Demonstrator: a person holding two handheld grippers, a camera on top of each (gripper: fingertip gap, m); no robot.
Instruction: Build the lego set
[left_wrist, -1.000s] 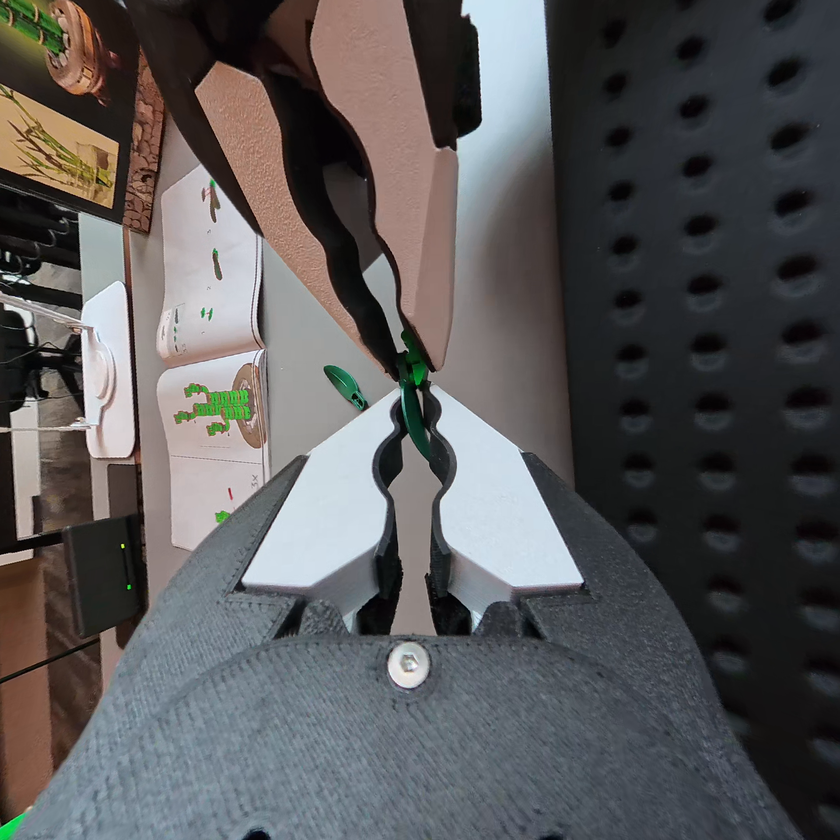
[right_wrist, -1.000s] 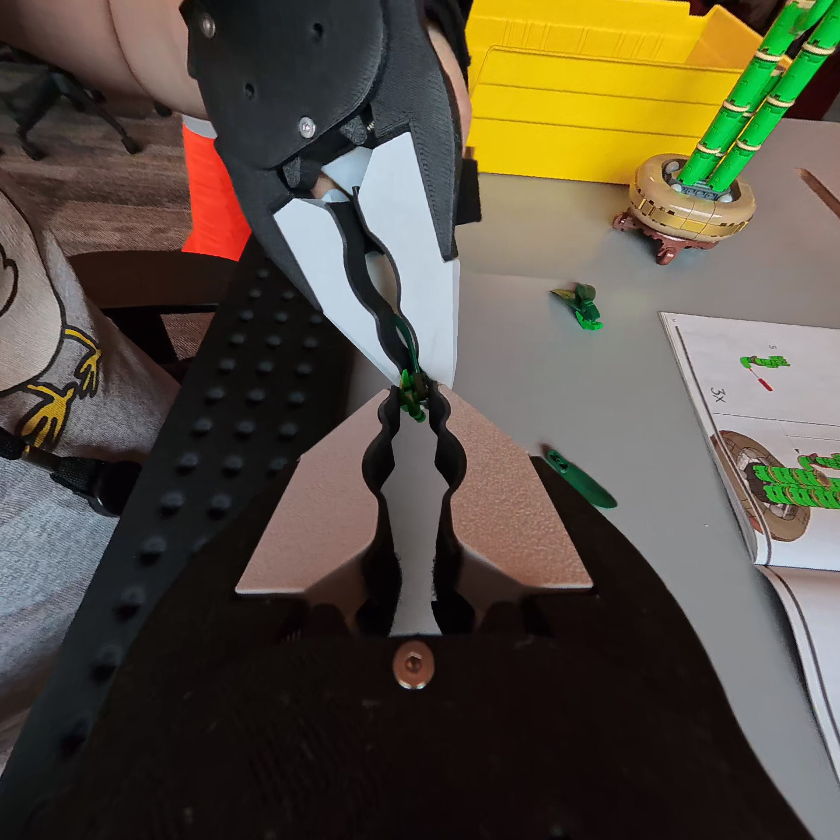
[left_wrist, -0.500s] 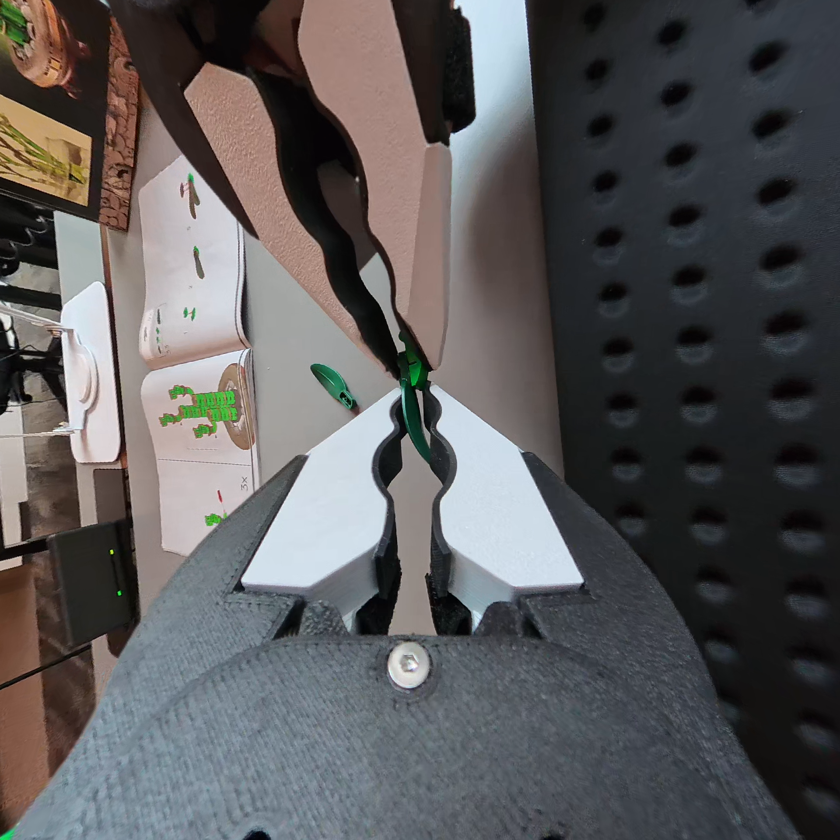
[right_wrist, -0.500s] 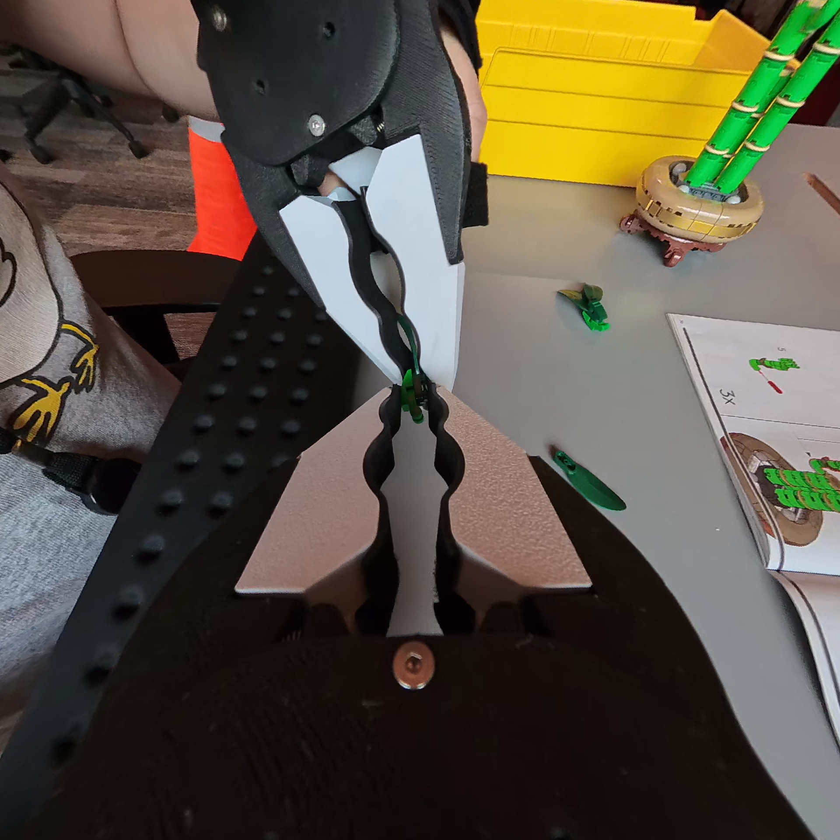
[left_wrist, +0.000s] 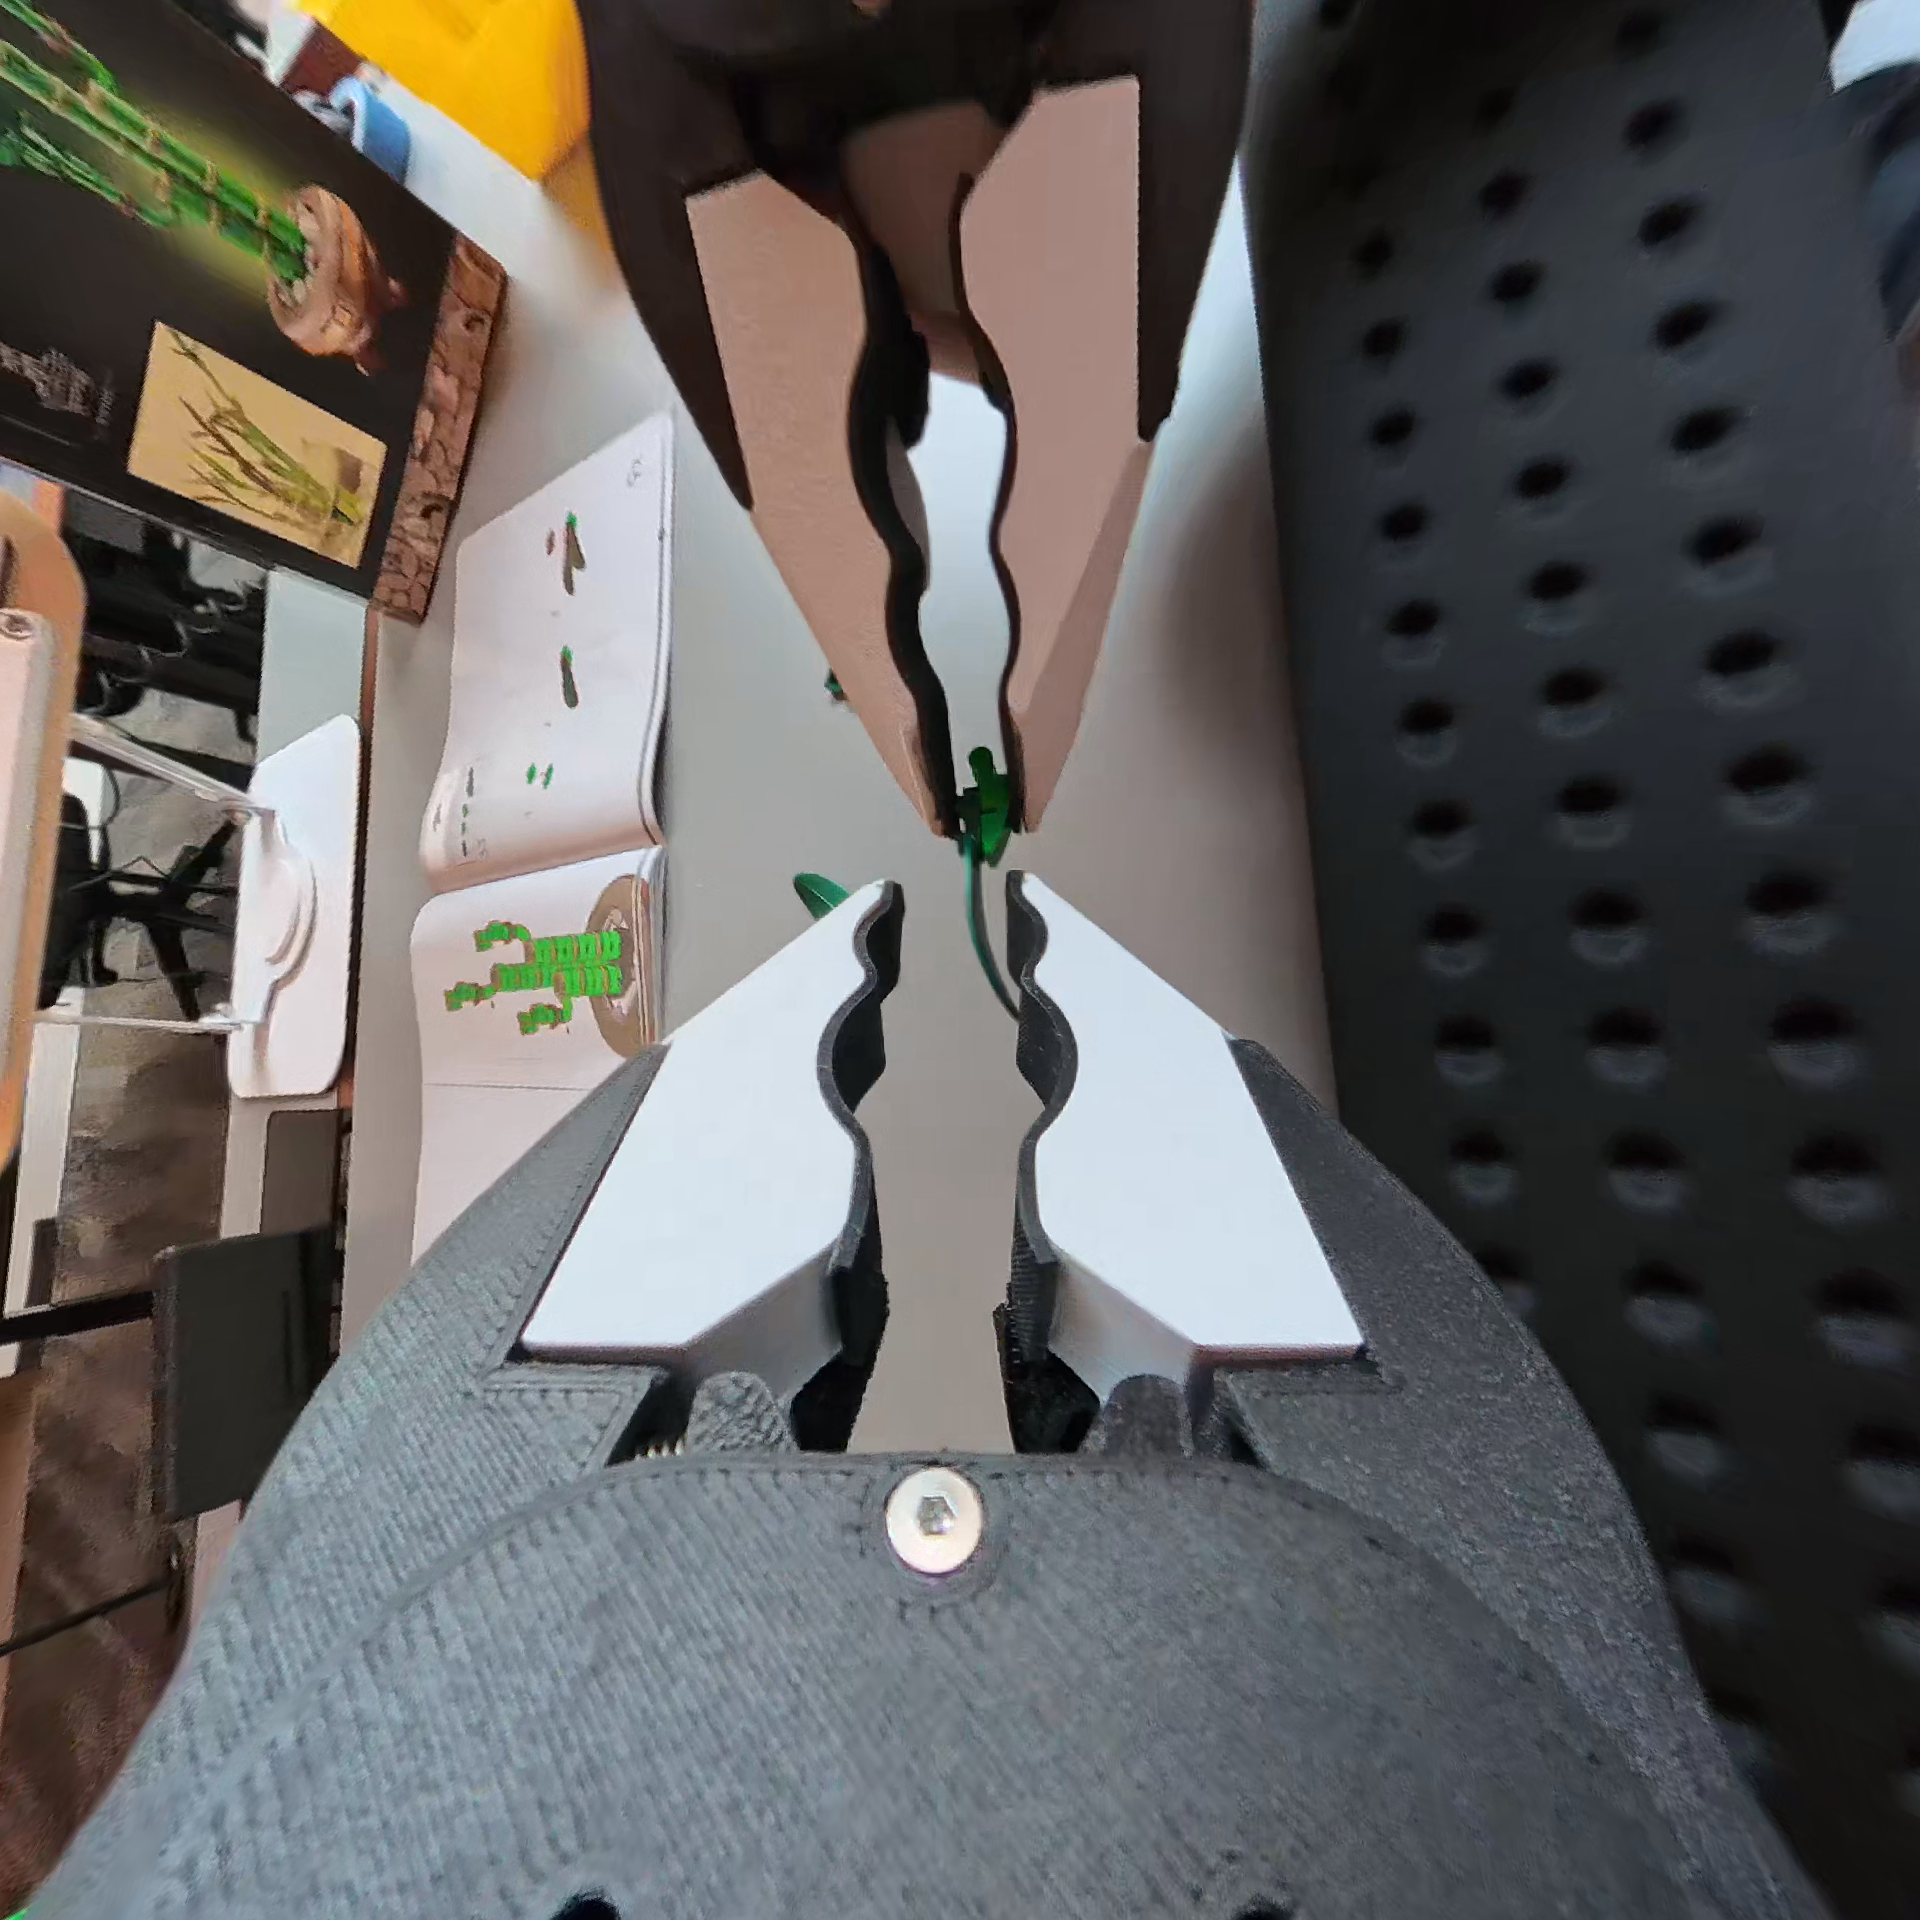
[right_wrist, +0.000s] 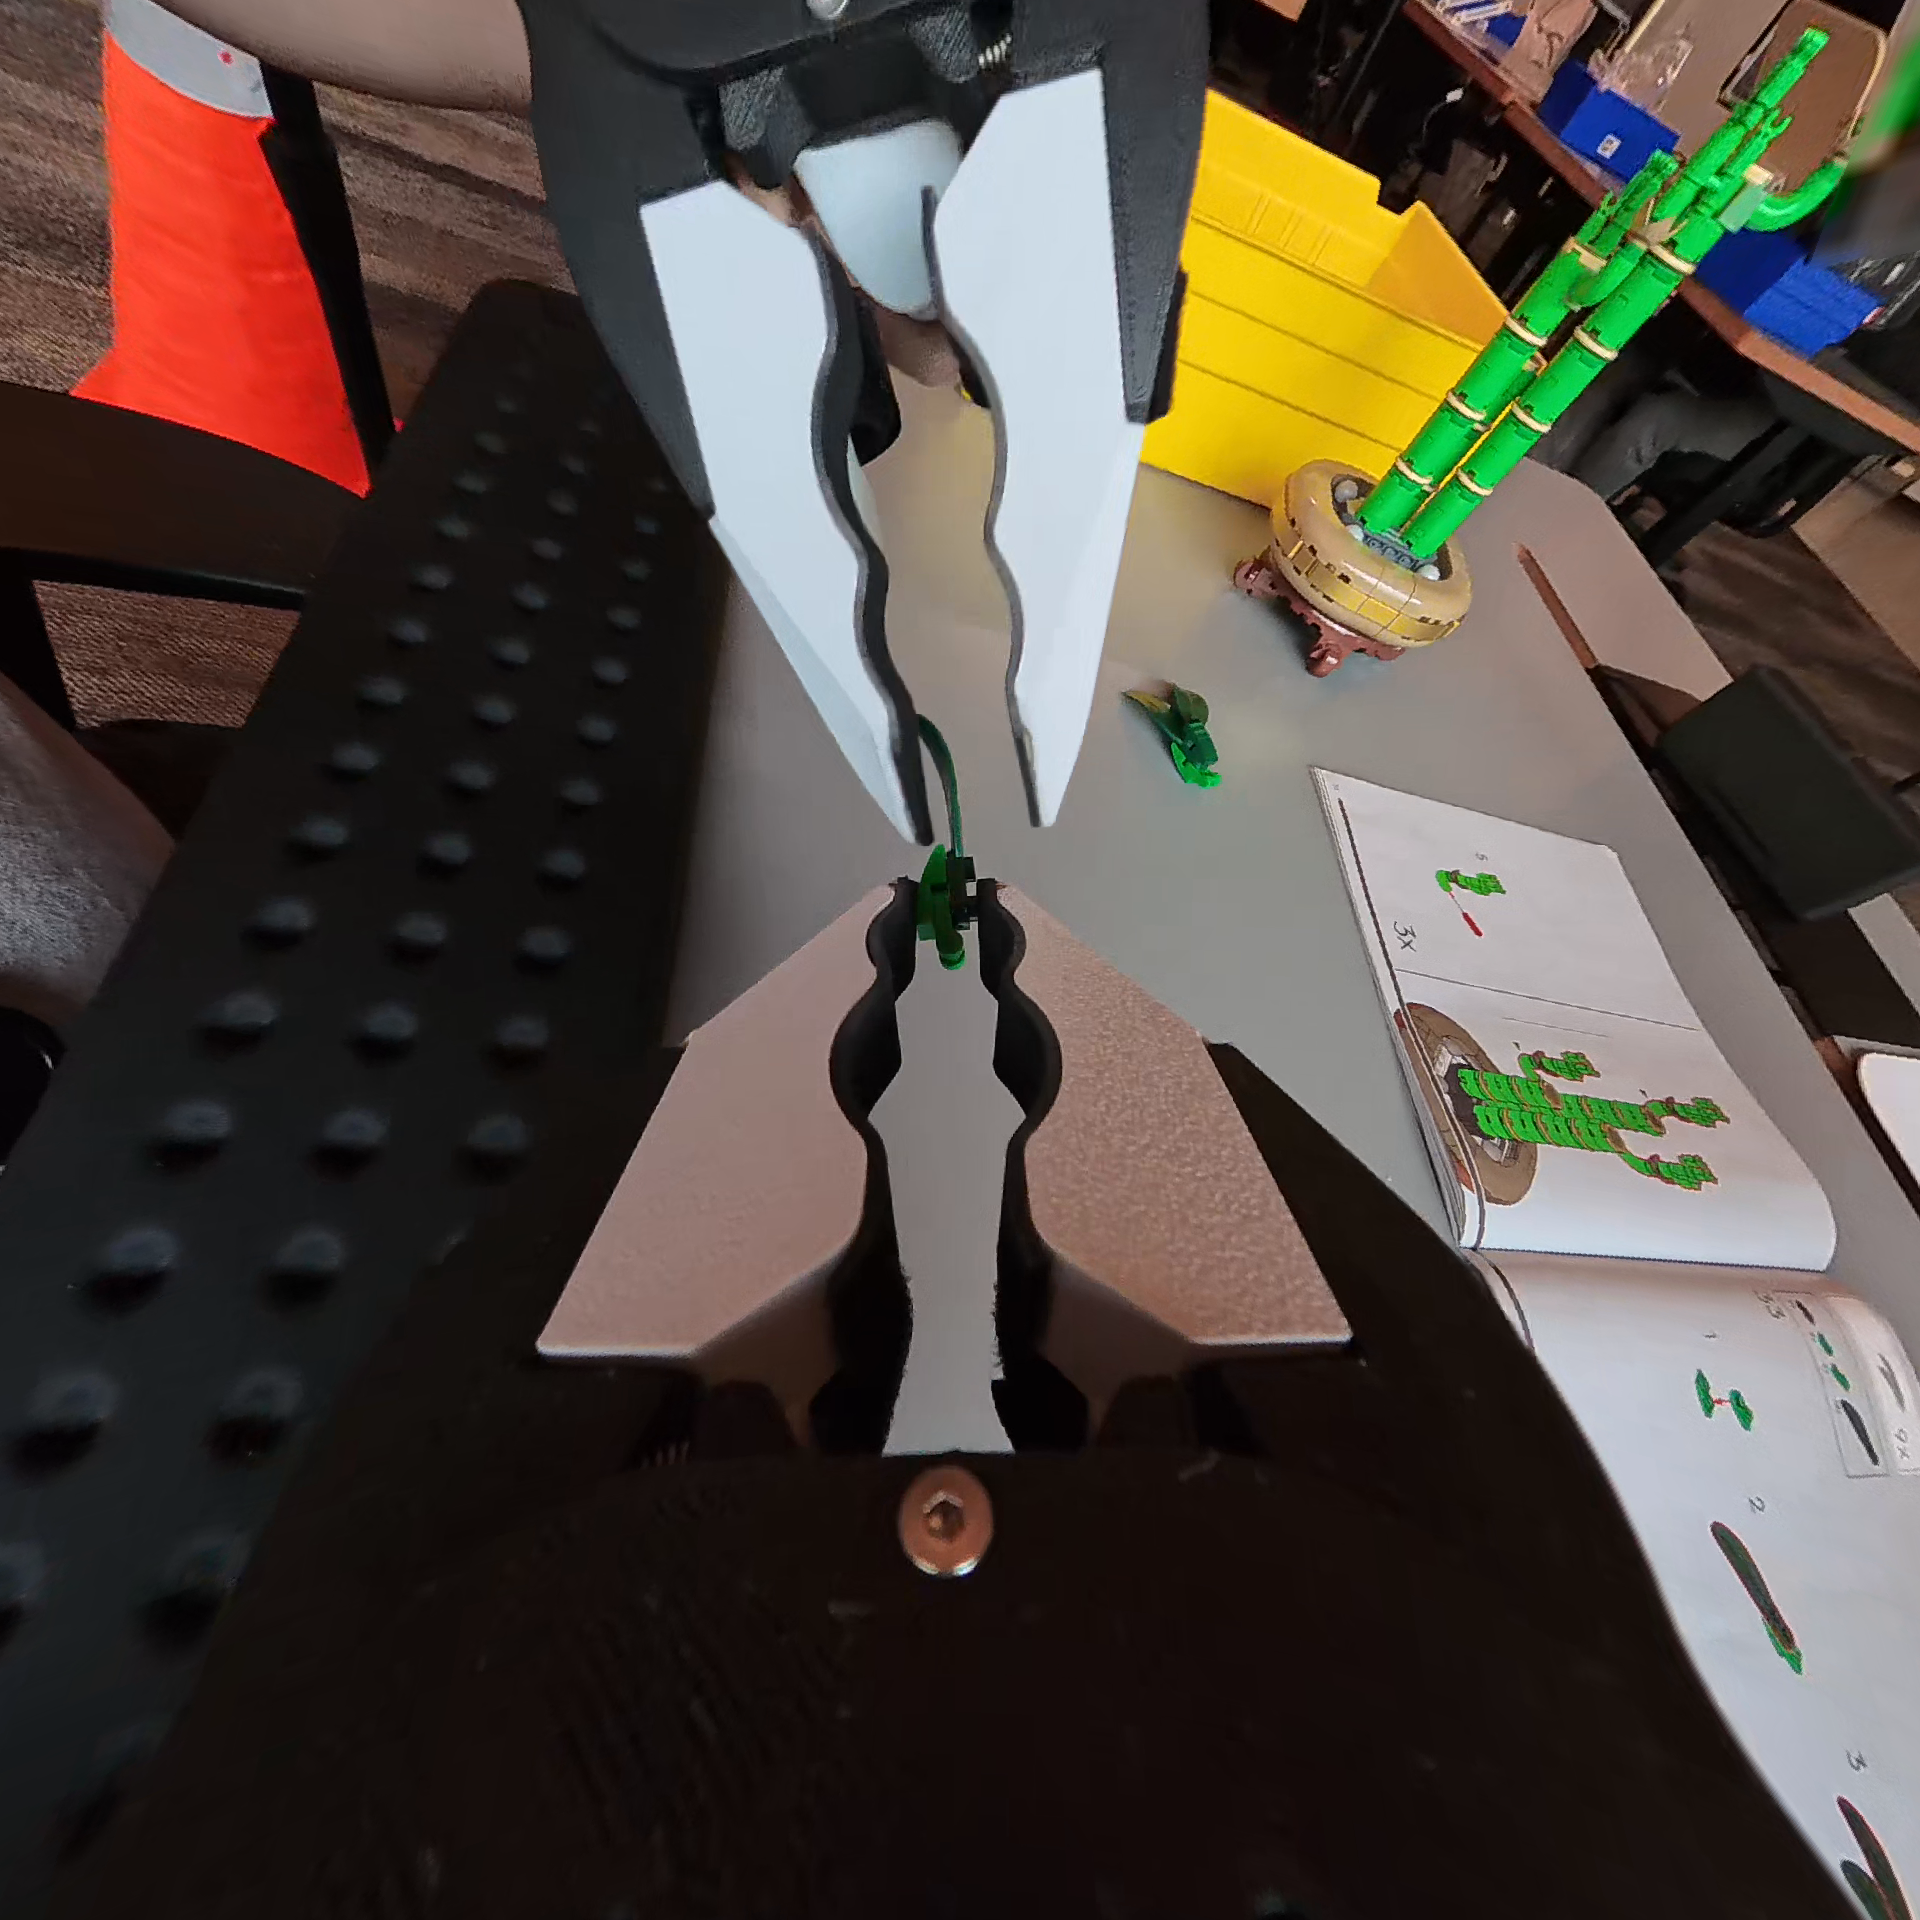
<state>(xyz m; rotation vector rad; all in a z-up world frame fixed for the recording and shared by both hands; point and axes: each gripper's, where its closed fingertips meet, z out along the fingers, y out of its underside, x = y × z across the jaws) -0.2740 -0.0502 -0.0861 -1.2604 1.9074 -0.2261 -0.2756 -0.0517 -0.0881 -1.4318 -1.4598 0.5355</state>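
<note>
My right gripper (right_wrist: 943, 902), with tan fingers, is shut on a small green leaf piece (right_wrist: 940, 909) above the grey table. A thin dark green leaf (right_wrist: 943, 774) is joined to that piece and points away from my right gripper. My left gripper (left_wrist: 948, 891), with white fingers, is open and faces the right gripper tip to tip. The leaf (left_wrist: 982, 935) hangs in the gap between its fingers, close to the right one. In the left wrist view the right gripper (left_wrist: 982, 821) comes in from the top. In the right wrist view the left gripper (right_wrist: 977, 826) comes in from the top.
A green bamboo model in a tan pot (right_wrist: 1371, 582) stands at the back right, with a small green leaf cluster (right_wrist: 1184, 732) before it. The open instruction booklet (right_wrist: 1558, 1039) lies to the right. A yellow bin (right_wrist: 1299, 343), a black perforated chair back (right_wrist: 364, 935) and a loose leaf (left_wrist: 821, 891) are nearby.
My left gripper has opened and let go of the dark leaf, which stays on the piece in my right gripper. Both grippers have turned to face each other more squarely.
</note>
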